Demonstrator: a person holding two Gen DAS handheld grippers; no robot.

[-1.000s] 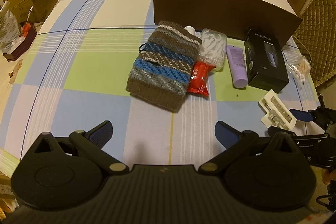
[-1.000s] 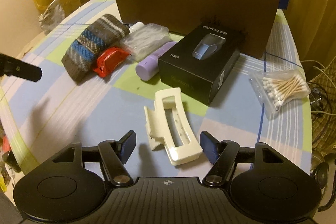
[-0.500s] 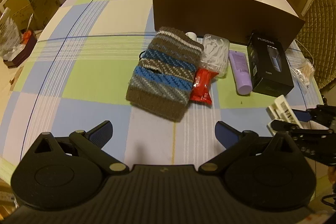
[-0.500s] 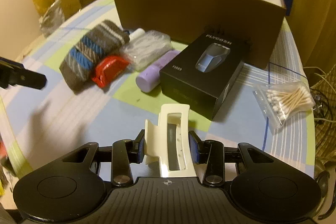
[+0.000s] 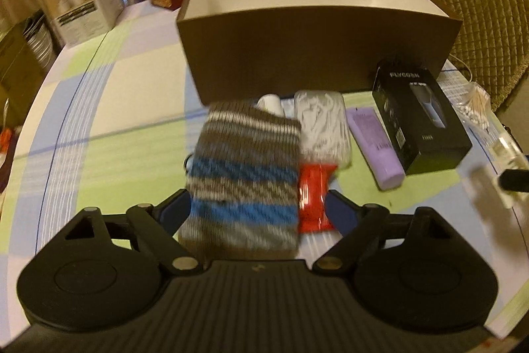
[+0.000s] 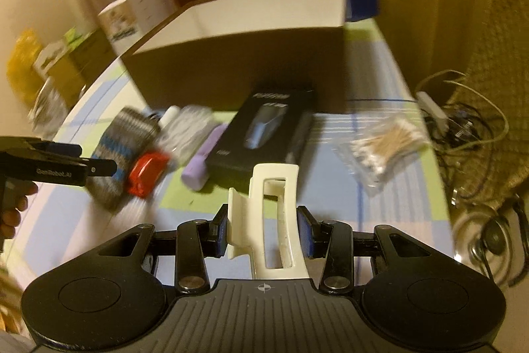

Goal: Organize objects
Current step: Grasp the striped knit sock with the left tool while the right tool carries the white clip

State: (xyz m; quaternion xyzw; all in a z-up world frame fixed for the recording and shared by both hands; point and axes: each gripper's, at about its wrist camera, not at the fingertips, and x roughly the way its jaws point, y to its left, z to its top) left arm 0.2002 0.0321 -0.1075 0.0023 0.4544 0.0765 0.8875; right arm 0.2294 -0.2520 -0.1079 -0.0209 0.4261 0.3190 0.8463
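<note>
Right wrist view: right tool (image 6: 263,229) clamps a cream plastic hair claw (image 6: 269,220) above the checked worktop (image 6: 330,197). Left tool (image 5: 258,209), jaws closing, straddles a ribbed striped knit pouch (image 5: 243,174) without gripping; beyond stands an open brown cardboard box (image 5: 317,52).

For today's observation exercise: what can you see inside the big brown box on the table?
Inside the brown box, only bare white inner walls show. Its near wall hides the floor and lower part, so whether anything lies inside cannot be told.
</note>
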